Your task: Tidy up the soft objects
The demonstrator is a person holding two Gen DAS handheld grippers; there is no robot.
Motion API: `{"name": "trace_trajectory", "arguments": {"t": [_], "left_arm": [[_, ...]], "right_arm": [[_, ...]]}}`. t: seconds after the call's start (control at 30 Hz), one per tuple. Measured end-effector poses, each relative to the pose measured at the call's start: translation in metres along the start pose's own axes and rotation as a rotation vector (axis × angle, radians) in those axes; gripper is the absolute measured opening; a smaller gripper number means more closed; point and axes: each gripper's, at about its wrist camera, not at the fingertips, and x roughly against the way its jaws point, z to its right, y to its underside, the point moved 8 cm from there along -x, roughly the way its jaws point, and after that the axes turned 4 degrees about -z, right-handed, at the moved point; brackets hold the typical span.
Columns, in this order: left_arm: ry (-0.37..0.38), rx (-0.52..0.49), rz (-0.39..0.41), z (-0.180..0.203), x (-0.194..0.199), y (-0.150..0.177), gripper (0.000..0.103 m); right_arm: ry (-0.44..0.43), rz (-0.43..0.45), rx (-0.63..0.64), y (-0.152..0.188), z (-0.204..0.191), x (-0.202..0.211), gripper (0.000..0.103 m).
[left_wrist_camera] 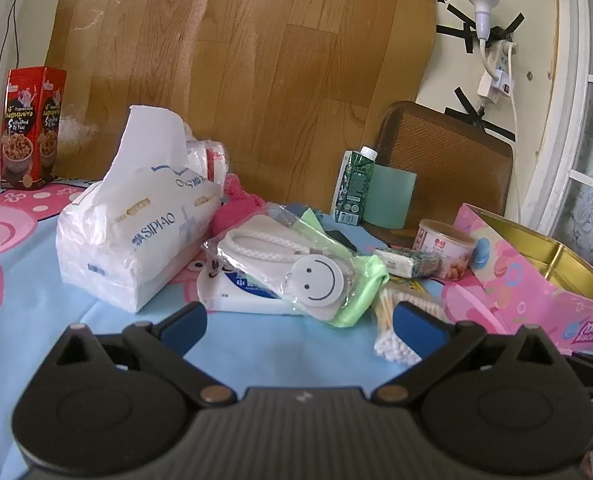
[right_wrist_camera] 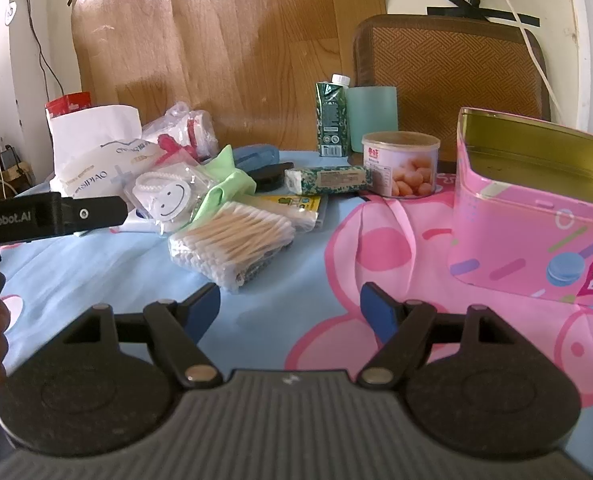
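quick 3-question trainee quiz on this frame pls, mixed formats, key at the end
1. True or false: the pink biscuit tin has its lid on.
2. What lies just ahead of the right gripper?
A. the bag of cotton swabs
B. the green drink carton
C. the tissue pack
3. Fill in: the white disc in the clear pouch bears a ____ face.

Key
1. False. The tin is open and its gold inside shows, with nothing visible in it.
2. A. The swabs lie closest, slightly toward its left finger; the carton stands at the back by the wooden board.
3. Smiley.
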Motion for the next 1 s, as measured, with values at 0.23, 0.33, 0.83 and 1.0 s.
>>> {"name": "trace_trajectory", "arguments": {"t": [0.23, 0.33, 0.83, 1.0], "left_arm": [[0.006, -0.006, 0.001, 0.0016, 0.0008, 0.0001, 0.103], [0.008, -0.002, -0.001, 0.0008, 0.0006, -0.0001, 0.103], [0.012, 0.000, 0.003, 0.0009, 0.0019, -0.0010, 0.103], [0.017, 0.019, 0.006, -0.0022, 0.0030, -0.0012, 0.103]], "right_arm": [[0.001, -0.002, 0.004, 0.0001, 0.0000, 0.0002, 0.079], [0.001, -0.002, 0.003, 0.0000, 0.0000, 0.0001, 0.079], [0.004, -0.013, 0.020, 0.0002, -0.0012, -0.0019, 0.079], [-0.013, -0.034, 0.019, 0.0000, -0.0008, -0.0047, 0.079]]}}
